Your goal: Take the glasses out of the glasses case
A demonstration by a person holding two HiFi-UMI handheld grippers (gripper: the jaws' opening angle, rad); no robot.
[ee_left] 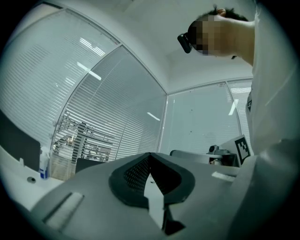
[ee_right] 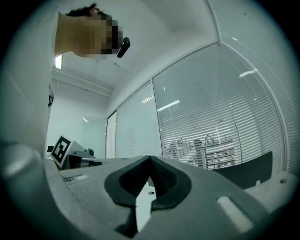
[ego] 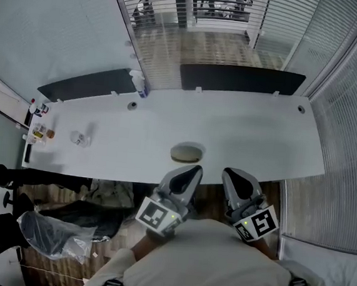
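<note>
Both claws are pressed together with nothing between them: the left gripper [ego: 191, 171] and the right gripper [ego: 228, 173] hang side by side close in front of the person's chest, tips aimed at the near edge of the white table [ego: 254, 137]. Just past the left one's tip, the oval glasses case [ego: 187, 152] lies on the tabletop, touched by neither. A spray bottle [ego: 139, 82] stands well beyond it, by the far edge.
</note>
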